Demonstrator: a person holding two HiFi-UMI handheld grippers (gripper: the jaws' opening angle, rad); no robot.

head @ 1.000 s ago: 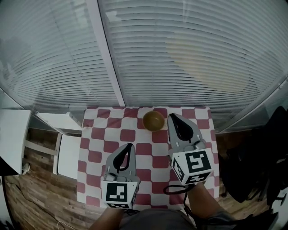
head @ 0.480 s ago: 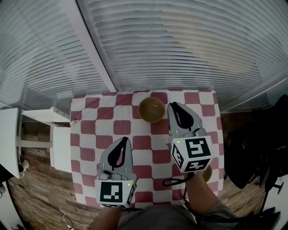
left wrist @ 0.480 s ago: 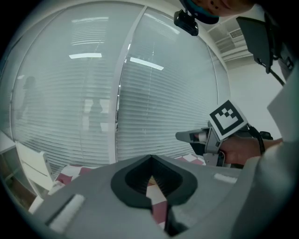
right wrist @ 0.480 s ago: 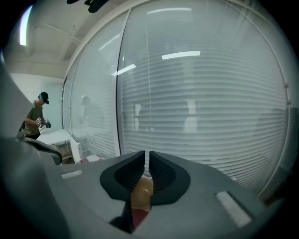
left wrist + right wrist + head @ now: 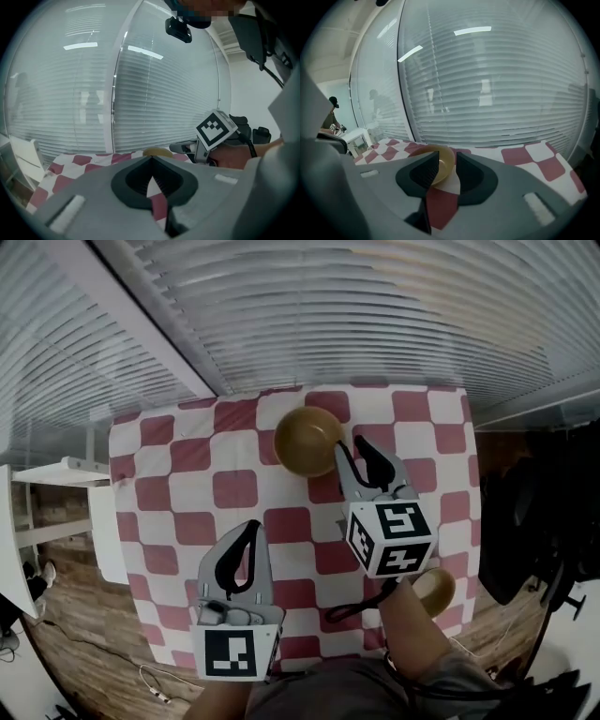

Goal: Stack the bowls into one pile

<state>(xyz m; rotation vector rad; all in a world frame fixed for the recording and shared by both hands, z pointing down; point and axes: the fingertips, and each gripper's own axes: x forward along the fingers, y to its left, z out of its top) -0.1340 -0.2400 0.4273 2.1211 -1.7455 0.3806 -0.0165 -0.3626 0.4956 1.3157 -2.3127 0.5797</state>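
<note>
Right tool (image 5: 448, 156): jaws wide apart, have just been opening, pads pressing on nothing. Thru the gap the right gripper view shows a tan bowl (image 5: 445, 165) just beyond the tips, its near rim partly behind the view's left jaw; touching or not, can't tell. In head view this bowl sits upright on the checked tabletop (image 5: 187, 486) toward the far edge, just beside the tips on their left.

Left tool (image 5: 249, 529): jaws together, tips meeting, nothing btw them. It hovers over the tabletop's near part, well apart from the bowl, which shows small & low past its tips in the left gripper view.

A second bowl (image 5: 434, 589), same tan, lies at the near right edge, just beside the person's right forearm (image 5: 410, 624), behind both tools.
</note>
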